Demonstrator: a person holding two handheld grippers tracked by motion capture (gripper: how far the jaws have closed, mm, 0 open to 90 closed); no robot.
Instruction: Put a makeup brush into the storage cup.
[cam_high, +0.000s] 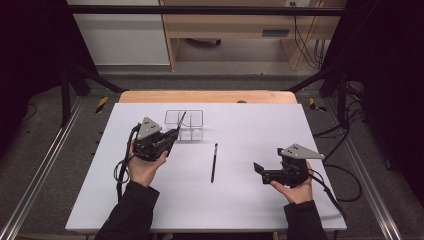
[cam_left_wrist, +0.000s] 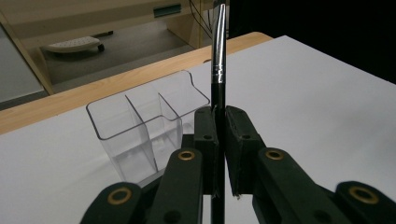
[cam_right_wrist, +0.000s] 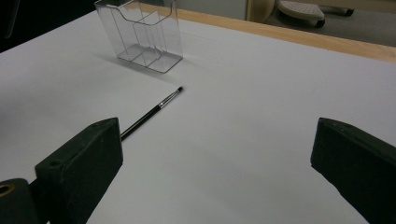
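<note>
Beside the clear organizer (cam_left_wrist: 144, 121), the left claw (cam_left_wrist: 218, 116) pinches a slim brush (cam_left_wrist: 218, 56) upright, tip up, likely so it can drop handle-first into a compartment. A second brush (cam_high: 214, 162) lies mid-bench (awaiting its turn), the right claw (cam_high: 260, 170) gaping wide nearby.

Clear, glossy plastic formed the compartmented holder (cam_left_wrist: 140, 126). The brush (cam_left_wrist: 218, 60) held upright had a shiny metal ferrule above a glossy black handle; the brush lying on the table (cam_right_wrist: 150, 113) looked alike. The table sheet (cam_high: 250, 190) was matt white, edged at the far side with smooth pale wood (cam_high: 207, 96). The gripper pads (cam_left_wrist: 240, 140) were matt black.
</note>
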